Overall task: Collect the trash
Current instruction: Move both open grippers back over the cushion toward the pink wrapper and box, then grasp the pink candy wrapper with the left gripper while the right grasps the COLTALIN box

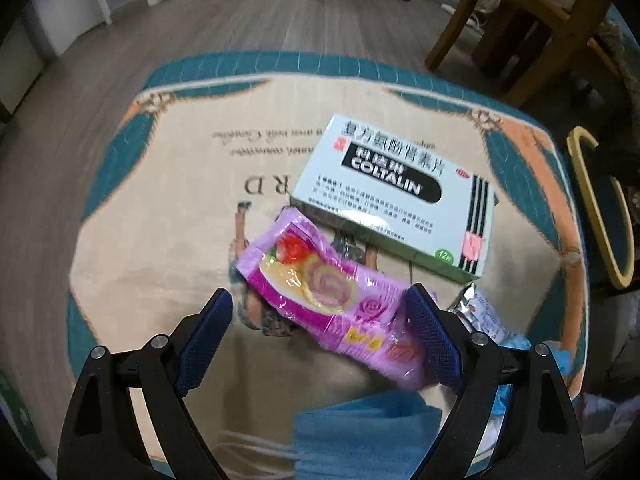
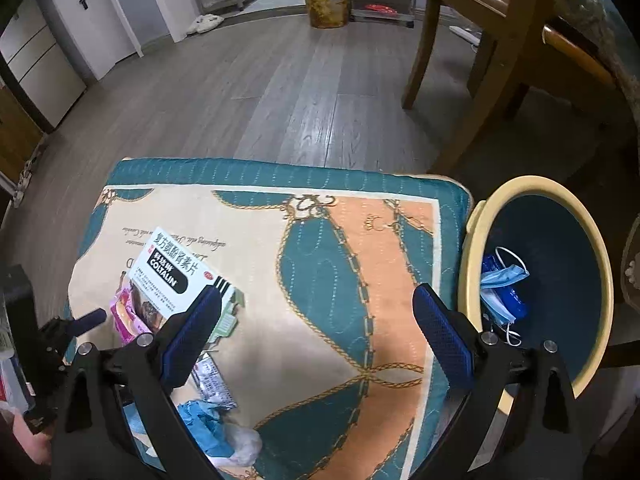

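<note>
A pink snack wrapper (image 1: 328,292) lies on the patterned cushion (image 1: 160,216), between the fingers of my open left gripper (image 1: 320,312); its right end touches the right finger. A white COLTALIN medicine box (image 1: 394,196) lies just beyond it, also in the right wrist view (image 2: 180,276). A blue face mask (image 1: 360,436) lies below the left gripper. A silver foil packet (image 1: 480,312) lies right of it. My right gripper (image 2: 316,320) is open and empty over the cushion (image 2: 320,240). The bin (image 2: 472,240) to the right holds a blue mask (image 2: 500,280).
Crumpled blue and white trash (image 2: 216,428) and a foil packet (image 2: 212,376) lie on the cushion's near left. A wooden chair (image 2: 480,52) stands behind the bin. A second, full waste bin (image 2: 326,0) stands far across the wooden floor.
</note>
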The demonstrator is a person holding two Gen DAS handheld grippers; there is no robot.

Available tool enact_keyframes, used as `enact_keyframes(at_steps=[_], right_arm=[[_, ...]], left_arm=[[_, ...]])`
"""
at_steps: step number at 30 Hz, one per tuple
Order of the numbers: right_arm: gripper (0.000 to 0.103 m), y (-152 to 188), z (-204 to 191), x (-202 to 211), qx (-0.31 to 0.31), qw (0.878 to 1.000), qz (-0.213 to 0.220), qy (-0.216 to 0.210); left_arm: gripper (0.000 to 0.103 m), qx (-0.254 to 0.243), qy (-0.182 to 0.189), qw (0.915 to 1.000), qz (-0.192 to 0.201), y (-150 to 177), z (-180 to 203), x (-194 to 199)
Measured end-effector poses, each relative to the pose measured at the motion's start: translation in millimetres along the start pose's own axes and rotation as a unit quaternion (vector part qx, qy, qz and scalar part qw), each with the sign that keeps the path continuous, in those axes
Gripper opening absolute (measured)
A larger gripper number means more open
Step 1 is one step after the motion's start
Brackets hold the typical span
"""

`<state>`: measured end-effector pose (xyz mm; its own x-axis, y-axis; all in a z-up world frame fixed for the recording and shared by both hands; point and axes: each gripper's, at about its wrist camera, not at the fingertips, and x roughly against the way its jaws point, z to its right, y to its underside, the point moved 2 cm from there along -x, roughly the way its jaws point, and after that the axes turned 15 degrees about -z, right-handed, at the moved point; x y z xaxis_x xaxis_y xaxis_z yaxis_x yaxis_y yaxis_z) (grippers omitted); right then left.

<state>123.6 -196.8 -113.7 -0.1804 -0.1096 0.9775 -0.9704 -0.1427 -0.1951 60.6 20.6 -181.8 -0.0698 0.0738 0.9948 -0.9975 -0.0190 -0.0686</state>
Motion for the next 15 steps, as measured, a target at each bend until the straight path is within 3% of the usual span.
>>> enact_keyframes(at_steps=[1, 3, 4, 5, 9, 12, 15], right_arm=[[0.094, -1, -1, -1, 0.007, 1.0, 0.002, -0.001], [0.094, -3, -3, -3, 0.021, 1.0, 0.005, -0.001], [0.094, -3, -5, -4, 0.03, 1.0, 0.007, -0.001], [0.094, -4, -8, -6, 0.041, 0.999, 0.009, 0.0], [0.094, -6, -17, -12, 0.069, 0.998, 0.008, -0.002], [0.094, -5, -32, -17, 0.098, 0.995, 0.008, -0.021], [0.094, -1, -49, -23, 0.135, 0.99, 0.002, -0.042]], left_arm=[[0.087, 0.001, 0.003, 1.0, -0.005, 0, 0, -3], [0.069, 0.005, 0.022, 0.9996, -0.016, 0, -3, -6], [0.065, 0.005, 0.018, 0.9997, -0.016, -1, -4, -6], [0.052, 0.002, 0.02, 0.9997, -0.017, -2, -4, -4], [0.018, 0.004, 0.04, 0.9989, -0.025, -3, -15, -1], [0.003, -0.013, 0.028, 0.9991, -0.027, -6, -18, 6], [0.002, -0.05, 0.0, 0.9988, -0.006, -8, -19, 27]])
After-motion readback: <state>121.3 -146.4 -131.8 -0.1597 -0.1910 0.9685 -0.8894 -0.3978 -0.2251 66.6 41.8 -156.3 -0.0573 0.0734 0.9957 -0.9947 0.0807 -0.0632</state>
